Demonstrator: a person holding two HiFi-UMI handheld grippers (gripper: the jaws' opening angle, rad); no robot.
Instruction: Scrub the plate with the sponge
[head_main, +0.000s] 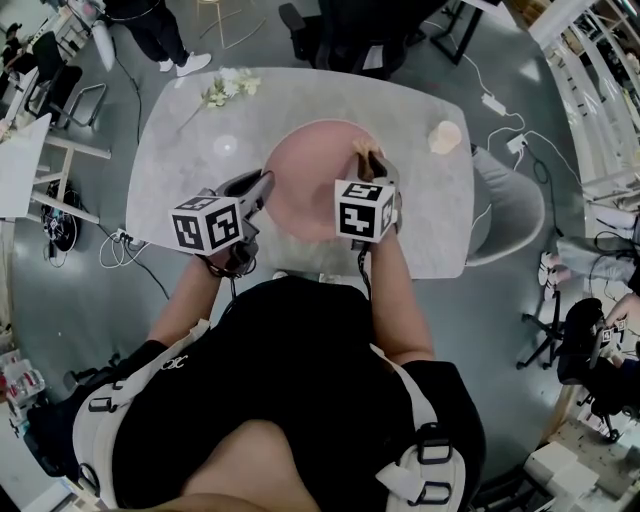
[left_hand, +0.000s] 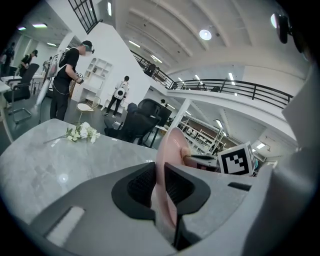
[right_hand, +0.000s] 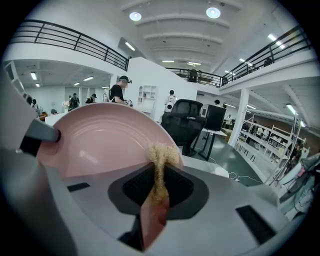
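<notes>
The round pink plate (head_main: 312, 185) is over the marble table (head_main: 190, 150), tilted up on edge. My left gripper (head_main: 262, 187) is shut on its left rim; in the left gripper view the rim (left_hand: 167, 165) runs edge-on between the black pads. My right gripper (head_main: 372, 162) is shut on a tan, frayed sponge (right_hand: 160, 160) that sticks out past the fingertips. The sponge (head_main: 362, 148) lies against the plate's upper right rim. In the right gripper view the plate's face (right_hand: 100, 137) fills the left side, with the left gripper's finger (right_hand: 37, 136) at its edge.
A sprig of white flowers (head_main: 228, 88) lies at the table's far left. A small cream object (head_main: 445, 136) stands at the far right corner. A grey chair (head_main: 512, 205) is beside the table's right edge. Cables run over the floor; people stand farther off.
</notes>
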